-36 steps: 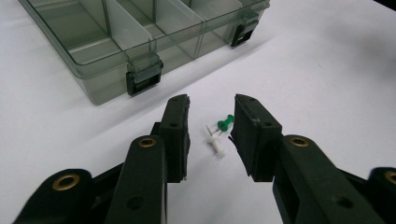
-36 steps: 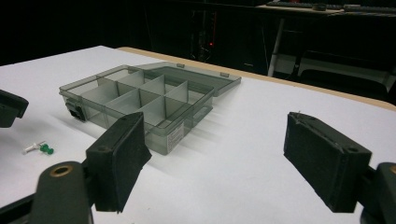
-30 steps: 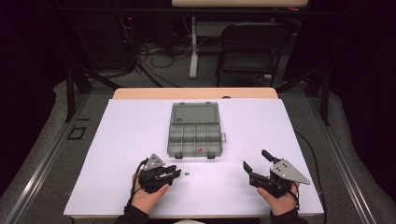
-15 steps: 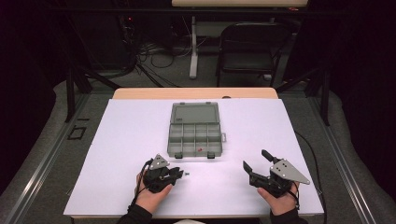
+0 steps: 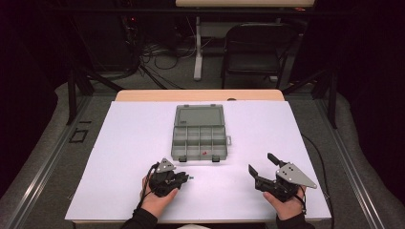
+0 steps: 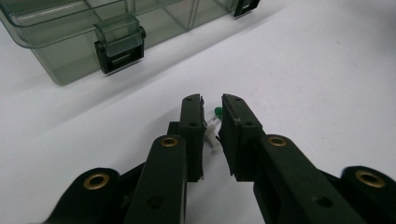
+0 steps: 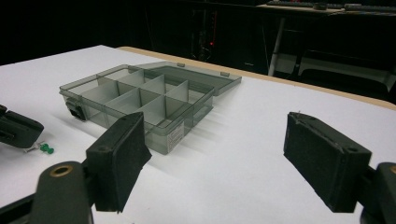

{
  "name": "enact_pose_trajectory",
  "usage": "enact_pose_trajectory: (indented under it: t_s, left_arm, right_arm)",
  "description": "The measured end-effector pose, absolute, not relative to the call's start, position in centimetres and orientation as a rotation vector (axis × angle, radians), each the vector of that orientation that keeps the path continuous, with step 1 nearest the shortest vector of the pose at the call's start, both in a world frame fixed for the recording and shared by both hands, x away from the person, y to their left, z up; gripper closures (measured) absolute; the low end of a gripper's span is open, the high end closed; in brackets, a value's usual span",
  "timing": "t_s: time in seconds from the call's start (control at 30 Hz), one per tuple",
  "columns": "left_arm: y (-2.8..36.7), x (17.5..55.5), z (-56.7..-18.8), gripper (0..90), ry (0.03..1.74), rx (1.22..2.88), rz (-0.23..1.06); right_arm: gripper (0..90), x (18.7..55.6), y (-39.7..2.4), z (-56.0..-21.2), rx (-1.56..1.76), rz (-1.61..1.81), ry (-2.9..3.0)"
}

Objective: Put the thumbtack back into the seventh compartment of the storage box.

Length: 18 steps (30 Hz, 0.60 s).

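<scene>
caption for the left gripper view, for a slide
Left gripper closing its jaws around a green-headed pushpin on the white table, beside the open clear compartment box.

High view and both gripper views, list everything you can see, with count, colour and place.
Compartment box: one, clear grey-green, lid open, middle of the table.
Small red item: one, in a front compartment of the box; too small to identify.
Pushpins: at least two, one green-headed and one white, between the left gripper's jaws.
Table cover: one, white, over the tabletop.
Chair: one, black, behind the table.
Cables: several, dark, on the floor behind the table.
Left gripper: one, black, front left; its jaws have just been closing around the pins, and contact is unclear.
Right gripper: one, black, front right, jaws wide and empty.
Hands: two, at the near table edge.
</scene>
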<state>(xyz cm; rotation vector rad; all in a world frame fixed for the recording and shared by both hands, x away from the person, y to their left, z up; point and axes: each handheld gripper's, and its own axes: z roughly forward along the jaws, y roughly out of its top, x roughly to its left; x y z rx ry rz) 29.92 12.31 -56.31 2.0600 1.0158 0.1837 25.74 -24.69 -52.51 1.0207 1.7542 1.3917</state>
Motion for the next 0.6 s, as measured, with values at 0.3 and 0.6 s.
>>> enact_pose_trajectory:
  t_s: [0.3,0.6]
  left_arm:
    - [12.3,29.98,-56.57,82.6,1.015,2.071,0.182]
    - [12.34,30.12,-56.61,82.7,1.033,2.058,0.161]
  right_arm:
    - [20.6,25.73,-24.72,-52.49,1.021,1.393,1.754]
    - [20.7,25.74,-24.68,-52.5,1.019,1.391,1.756]
